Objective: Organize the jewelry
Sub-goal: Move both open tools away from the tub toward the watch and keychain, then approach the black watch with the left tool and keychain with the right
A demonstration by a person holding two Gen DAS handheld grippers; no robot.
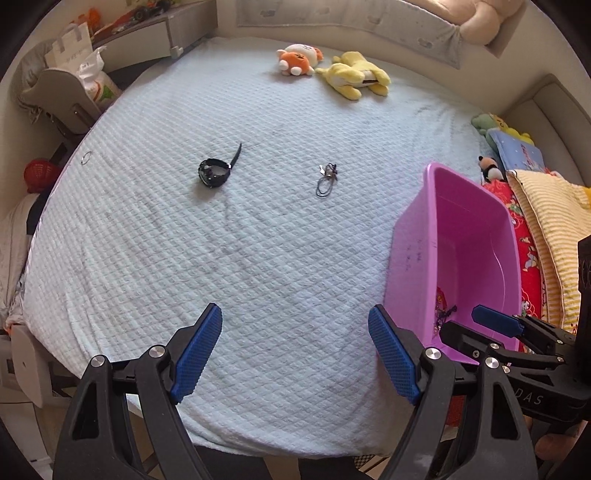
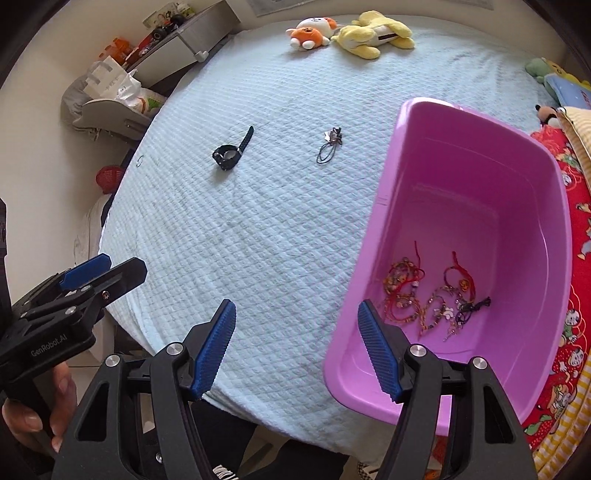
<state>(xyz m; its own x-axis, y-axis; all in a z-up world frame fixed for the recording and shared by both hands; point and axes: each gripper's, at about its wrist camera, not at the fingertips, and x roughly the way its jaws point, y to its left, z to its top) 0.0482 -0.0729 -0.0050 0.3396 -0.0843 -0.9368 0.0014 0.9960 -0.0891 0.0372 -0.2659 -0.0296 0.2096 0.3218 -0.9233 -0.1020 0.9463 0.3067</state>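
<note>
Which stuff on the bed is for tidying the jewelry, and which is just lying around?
For the job:
- pink tub
- bracelets already in it
- black watch
- dark hair tie with a charm
- small ring near the bed's edge

Just lying about:
- orange plush
- yellow plush
- panda toy

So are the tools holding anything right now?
No. The left tool and right tool are both open and empty, above the bed.

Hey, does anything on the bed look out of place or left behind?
Yes. A black watch, a dark cord with a charm and a small ring near the bed's edge lie loose on the blanket, while other jewelry already sits in the pink tub.
</note>
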